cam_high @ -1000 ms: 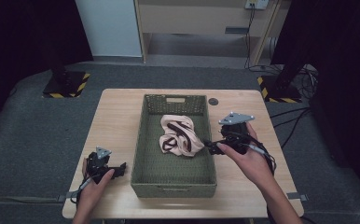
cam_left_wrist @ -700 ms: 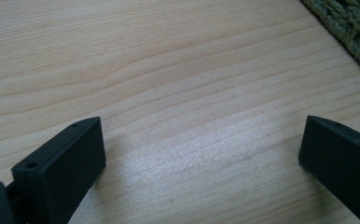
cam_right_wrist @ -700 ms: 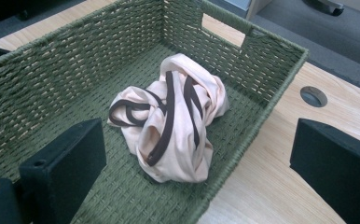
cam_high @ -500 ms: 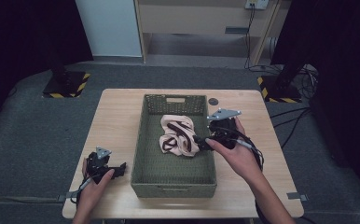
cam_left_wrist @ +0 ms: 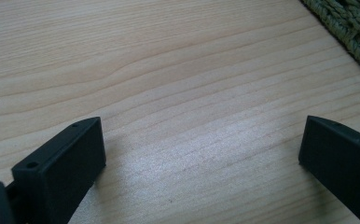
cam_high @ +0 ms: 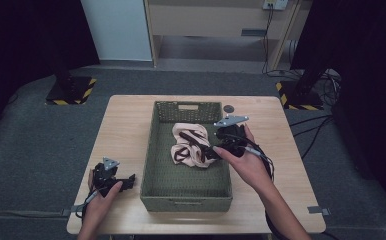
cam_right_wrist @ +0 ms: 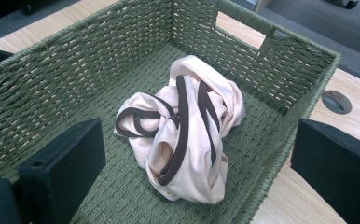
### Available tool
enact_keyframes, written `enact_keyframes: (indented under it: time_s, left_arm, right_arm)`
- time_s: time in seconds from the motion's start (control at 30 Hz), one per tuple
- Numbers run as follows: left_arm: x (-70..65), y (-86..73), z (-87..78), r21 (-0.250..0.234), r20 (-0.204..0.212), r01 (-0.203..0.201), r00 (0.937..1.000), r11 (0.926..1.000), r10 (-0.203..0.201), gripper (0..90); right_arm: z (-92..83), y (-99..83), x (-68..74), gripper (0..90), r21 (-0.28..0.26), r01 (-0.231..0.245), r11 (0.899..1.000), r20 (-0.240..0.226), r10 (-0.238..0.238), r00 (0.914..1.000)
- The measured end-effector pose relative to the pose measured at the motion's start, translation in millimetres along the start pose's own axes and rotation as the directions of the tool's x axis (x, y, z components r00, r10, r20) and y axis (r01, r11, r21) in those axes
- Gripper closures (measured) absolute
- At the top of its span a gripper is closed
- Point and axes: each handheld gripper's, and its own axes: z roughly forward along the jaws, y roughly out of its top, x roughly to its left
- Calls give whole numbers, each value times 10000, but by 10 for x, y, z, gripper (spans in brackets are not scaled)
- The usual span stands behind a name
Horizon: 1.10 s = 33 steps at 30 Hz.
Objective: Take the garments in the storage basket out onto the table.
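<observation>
One soft, light cloth [cam_right_wrist: 183, 135] sits bunched mid-basket [cam_high: 156, 165], so my wide-open right gripper [cam_right_wrist: 192, 168] should pinch its 12 o'clock fold, I think.

You have one green woven basket [cam_high: 186, 190], one crumpled cream garment [cam_right_wrist: 192, 135] inside it, and two grippers: left gripper [cam_high: 127, 181], right gripper [cam_high: 212, 152].

The bench [cam_left_wrist: 169, 70] was of light wood with a clear grain and a smooth, slightly shiny finish. The basket [cam_right_wrist: 75, 60] was woven from rough green fibre, matt. The garment [cam_right_wrist: 187, 135] in it was soft cream cloth with dark brown trim. The left gripper [cam_left_wrist: 201, 154] had matt black plastic jaws.
</observation>
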Motion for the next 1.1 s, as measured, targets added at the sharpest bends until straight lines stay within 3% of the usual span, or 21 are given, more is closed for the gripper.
enact_keyframes:
  time_s: [0.63,1.1]
  left_arm:
    - [0,0,0,2,0,0,10000,10000,0,0]
    - [0,0,0,0,0,1,10000,10000,-1,0]
  right_arm:
    - [349,146,134,31,174,-53,9998,-147,56,9999]
    - [565,138,172,32,461,-162,9988,-119,167,9998]
